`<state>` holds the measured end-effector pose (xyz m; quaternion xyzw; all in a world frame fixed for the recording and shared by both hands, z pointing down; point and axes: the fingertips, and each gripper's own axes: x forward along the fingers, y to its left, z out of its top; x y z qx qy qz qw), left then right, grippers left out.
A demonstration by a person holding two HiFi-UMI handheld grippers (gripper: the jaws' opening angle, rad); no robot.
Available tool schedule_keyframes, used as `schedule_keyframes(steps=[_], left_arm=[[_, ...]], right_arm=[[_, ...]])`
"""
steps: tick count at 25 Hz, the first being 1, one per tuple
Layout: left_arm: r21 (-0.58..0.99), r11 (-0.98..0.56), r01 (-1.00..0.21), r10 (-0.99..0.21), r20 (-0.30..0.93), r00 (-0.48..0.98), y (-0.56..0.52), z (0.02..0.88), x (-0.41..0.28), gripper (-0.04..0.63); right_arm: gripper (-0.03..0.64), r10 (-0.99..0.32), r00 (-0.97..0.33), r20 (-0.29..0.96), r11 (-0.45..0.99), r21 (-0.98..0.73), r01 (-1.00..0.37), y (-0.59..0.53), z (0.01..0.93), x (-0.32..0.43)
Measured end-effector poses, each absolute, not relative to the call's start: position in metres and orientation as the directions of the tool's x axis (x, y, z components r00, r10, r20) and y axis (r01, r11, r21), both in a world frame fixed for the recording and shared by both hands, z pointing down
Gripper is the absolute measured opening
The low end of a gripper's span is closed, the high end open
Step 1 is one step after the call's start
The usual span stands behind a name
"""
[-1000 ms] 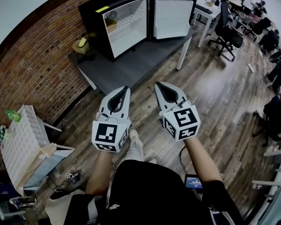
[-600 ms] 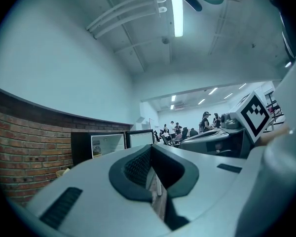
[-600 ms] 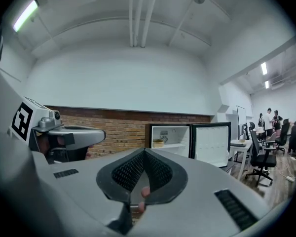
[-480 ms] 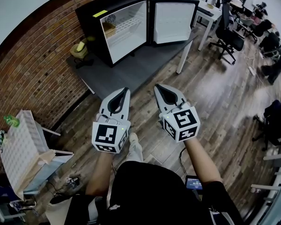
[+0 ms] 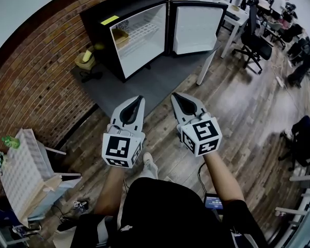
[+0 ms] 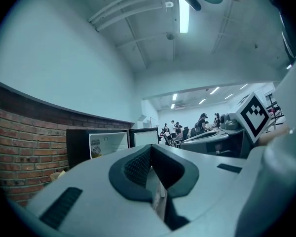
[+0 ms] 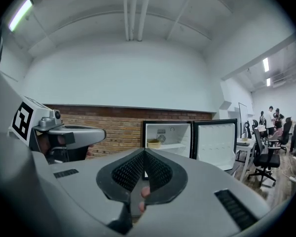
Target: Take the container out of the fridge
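Note:
The black mini fridge [image 5: 129, 22] stands on a grey table [image 5: 144, 81] against the brick wall, its door [image 5: 196, 27] swung wide open. A tan container [image 5: 120, 36] sits on the fridge's upper shelf; the right gripper view also shows this container [image 7: 153, 143] inside the fridge [image 7: 187, 137]. My left gripper [image 5: 139, 99] and right gripper [image 5: 174, 95] are held side by side in front of me, well short of the table, both shut and empty. The left gripper view shows the fridge [image 6: 108, 142] far beyond the closed jaws.
A bowl with a yellow object [image 5: 86, 59] sits on the table left of the fridge. A white desk [image 5: 236, 15] and office chairs [image 5: 256, 43] stand at the right, with people further back. A white rack [image 5: 23, 161] stands low at the left on the wooden floor.
The fridge and table have slid slightly lower and larger in the head view as I come nearer. Both grippers keep their pose and stay shut.

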<state>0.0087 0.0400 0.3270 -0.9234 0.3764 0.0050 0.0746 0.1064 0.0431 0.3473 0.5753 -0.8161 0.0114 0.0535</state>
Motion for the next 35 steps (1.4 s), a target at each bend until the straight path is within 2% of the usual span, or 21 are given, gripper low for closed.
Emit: schedule_keyframes(steps=[21,35], left_arm=[[-0.103,-0.729,-0.677,-0.676,-0.049,0.735,-0.169,0.323,-0.026,0.014],[-0.101,-0.719,-0.687,-0.688,-0.032,0.725,-0.221,0.332,-0.038,0.014]], right_arm=[[0.04,-0.932,-0.336,0.14,0.345,0.051,-0.937,-0.167,0.339,0.063],[0.04,-0.912,-0.375,0.163,0.389,0.064,-0.919,-0.233,0.347,0.043]])
